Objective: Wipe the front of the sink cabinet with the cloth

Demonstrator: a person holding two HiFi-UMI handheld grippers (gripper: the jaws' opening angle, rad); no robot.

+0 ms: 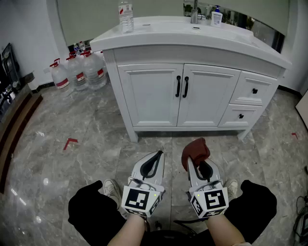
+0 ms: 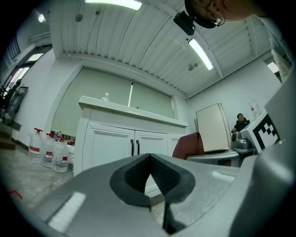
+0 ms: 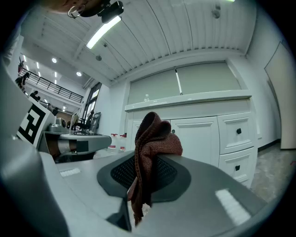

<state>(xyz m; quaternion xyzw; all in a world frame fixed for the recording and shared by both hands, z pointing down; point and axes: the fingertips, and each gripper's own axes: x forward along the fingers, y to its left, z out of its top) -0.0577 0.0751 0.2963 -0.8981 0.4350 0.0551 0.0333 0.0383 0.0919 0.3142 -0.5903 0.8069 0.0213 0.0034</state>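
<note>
The white sink cabinet (image 1: 185, 93) stands ahead with two doors, black handles and two drawers at its right; it also fills the background behind both grippers (image 2: 125, 143) (image 3: 203, 134). A dark red cloth (image 1: 195, 150) is pinched in my right gripper (image 1: 194, 161), bunched above the jaw tips (image 3: 152, 143). The right gripper hovers over the floor, well short of the cabinet front. My left gripper (image 1: 155, 160) hangs beside it, jaws shut with nothing between them (image 2: 150, 178).
Several large water jugs (image 1: 79, 72) stand on the floor left of the cabinet. A water bottle (image 1: 125, 17) and a faucet (image 1: 194, 12) sit on the countertop. Grey marble floor (image 1: 72, 125) lies between me and the cabinet; my knees and a shoe (image 1: 111, 188) show below.
</note>
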